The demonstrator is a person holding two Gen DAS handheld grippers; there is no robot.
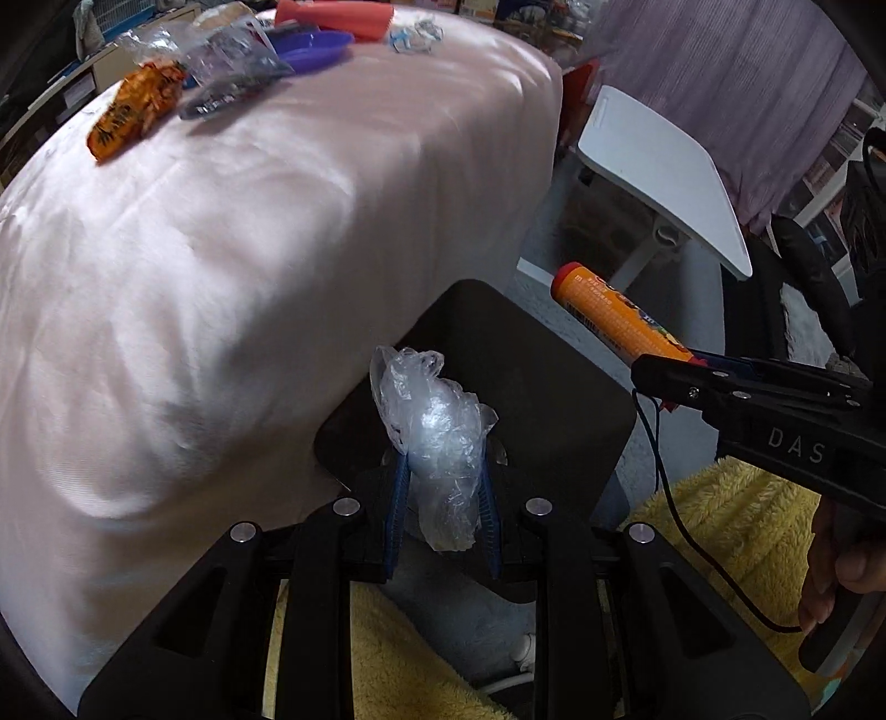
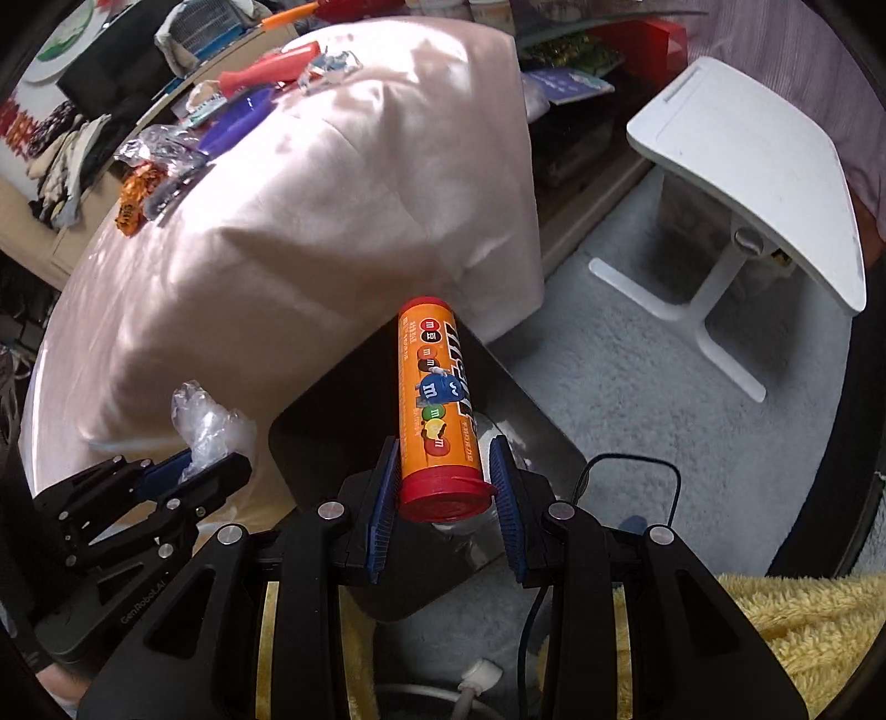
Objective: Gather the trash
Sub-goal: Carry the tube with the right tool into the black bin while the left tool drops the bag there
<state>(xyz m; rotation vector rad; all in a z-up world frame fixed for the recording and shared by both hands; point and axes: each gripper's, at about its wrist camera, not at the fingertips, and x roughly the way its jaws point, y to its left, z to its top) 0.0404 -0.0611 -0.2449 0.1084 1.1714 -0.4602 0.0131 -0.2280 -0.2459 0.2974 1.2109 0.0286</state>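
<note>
My left gripper (image 1: 443, 462) is shut on a crumpled clear plastic wrap (image 1: 437, 426), which sticks up between the blue pads. It hangs over a black bin (image 1: 531, 354) beside the table. My right gripper (image 2: 446, 446) is shut on an orange candy tube (image 2: 437, 387) with a red cap, held lengthwise above the same bin (image 2: 310, 437). The left wrist view shows the tube (image 1: 614, 310) poking out from the right gripper (image 1: 692, 363) on the right. In the right wrist view, the left gripper (image 2: 194, 465) and its plastic wrap (image 2: 207, 423) are at the left.
A table under a pink cloth (image 1: 249, 249) carries an orange snack wrapper (image 1: 135, 108), a clear plastic bag (image 1: 232, 72), a purple plate (image 1: 313, 47), a red object (image 1: 332, 16) and a crumpled wrapper (image 1: 415, 36). A white side table (image 2: 764, 166) stands on grey carpet (image 2: 637, 343). Yellow fleece (image 1: 736, 531) lies below.
</note>
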